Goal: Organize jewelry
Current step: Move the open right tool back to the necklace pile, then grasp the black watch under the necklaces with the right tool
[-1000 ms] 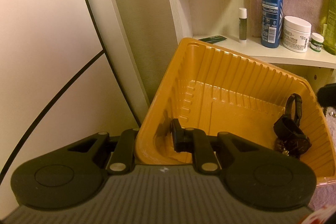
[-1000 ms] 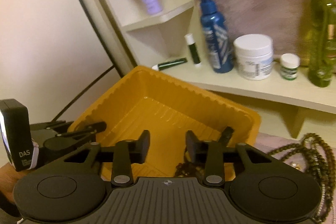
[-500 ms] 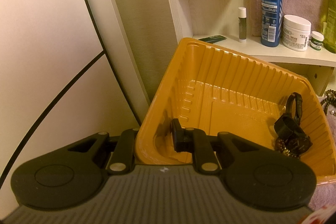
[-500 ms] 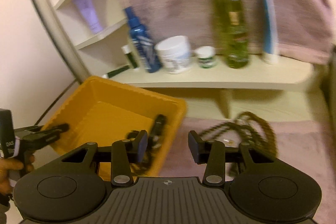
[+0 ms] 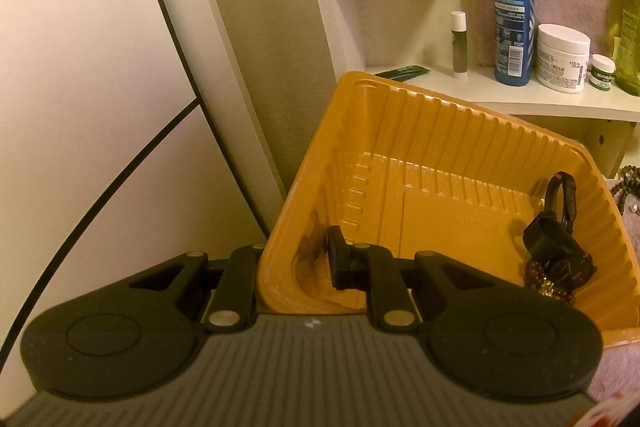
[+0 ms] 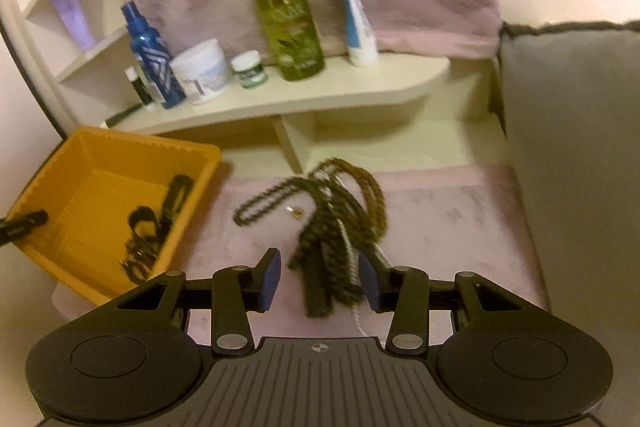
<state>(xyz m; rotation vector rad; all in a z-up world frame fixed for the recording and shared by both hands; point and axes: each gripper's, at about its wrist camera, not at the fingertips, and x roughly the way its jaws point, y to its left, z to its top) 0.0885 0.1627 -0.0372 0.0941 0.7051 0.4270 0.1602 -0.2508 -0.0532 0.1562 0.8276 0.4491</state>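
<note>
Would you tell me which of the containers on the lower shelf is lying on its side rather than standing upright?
The dark green tube, at the shelf's left end behind the yellow tray, lies flat. The lip balm stick, blue spray bottle and white jar stand upright.

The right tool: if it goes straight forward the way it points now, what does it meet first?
Most likely the bundle of dark beaded necklaces on the pink cloth. The right tool is open, its fingers either side of the bundle's near end. How high it hovers above the cloth is unclear.

Black watches (image 5: 560, 251) in tilted yellow tray (image 5: 420, 131); beaded necklaces (image 6: 332, 223) heaped beside
</note>
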